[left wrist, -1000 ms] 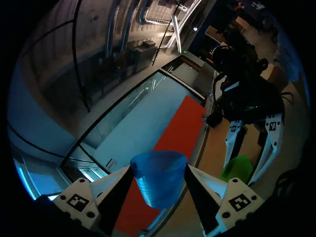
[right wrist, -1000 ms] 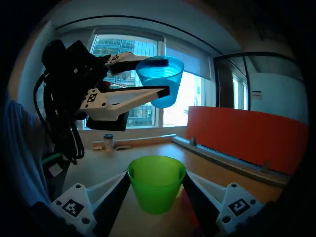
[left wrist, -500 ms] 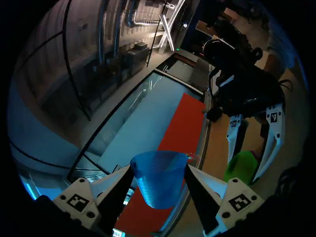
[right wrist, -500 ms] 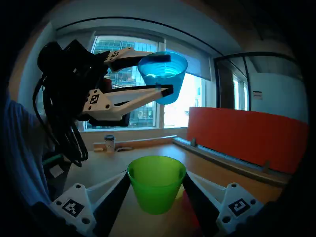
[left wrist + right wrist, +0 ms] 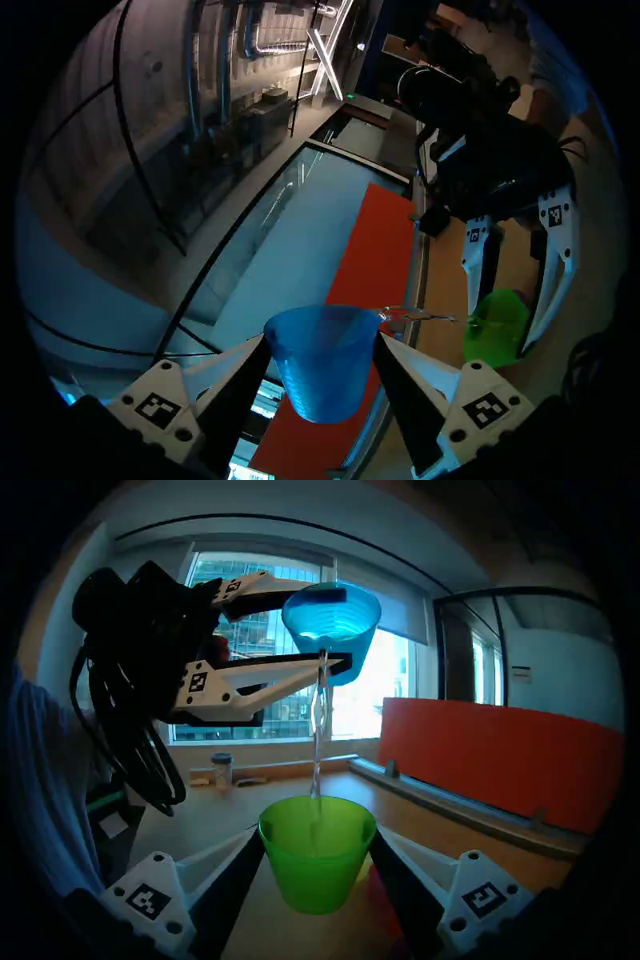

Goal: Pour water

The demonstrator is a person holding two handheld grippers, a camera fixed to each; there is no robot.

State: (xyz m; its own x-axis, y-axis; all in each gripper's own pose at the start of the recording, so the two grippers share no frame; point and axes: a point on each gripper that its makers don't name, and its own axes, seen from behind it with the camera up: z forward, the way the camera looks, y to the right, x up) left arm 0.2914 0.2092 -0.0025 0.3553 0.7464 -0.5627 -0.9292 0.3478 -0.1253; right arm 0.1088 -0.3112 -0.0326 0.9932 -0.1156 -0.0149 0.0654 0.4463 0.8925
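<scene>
Blue translucent plastic cup (image 5: pixel 332 628): held tipped, high over the worktop, with its mouth turned toward the right gripper view's camera; water is seen inside it.
Thin stream of water (image 5: pixel 318 736): seen falling from the blue cup's lower rim into the cup beneath.
Green translucent plastic cup (image 5: pixel 318 852): held upright directly under the blue cup and well apart from it; the stream is received inside its rim. Whether its base touches the worktop cannot be told.
Left gripper (image 5: pixel 320 340): both white fingers are pressed against the blue cup's sides, so the cup is pinched between them.
Right gripper (image 5: pixel 318 832): the green cup is clamped between its two white fingers.
Light wooden worktop (image 5: pixel 216 808): seen below both cups.
Small lidded jar (image 5: pixel 220 766): stood on the worktop near the window, well apart from the cups.
Orange partition panel (image 5: pixel 504 752): stood along the worktop's right side.
Large window (image 5: pixel 240 640): seen behind the left gripper, with buildings outside.
Black cables (image 5: pixel 132 744): hung from the left gripper's body.
</scene>
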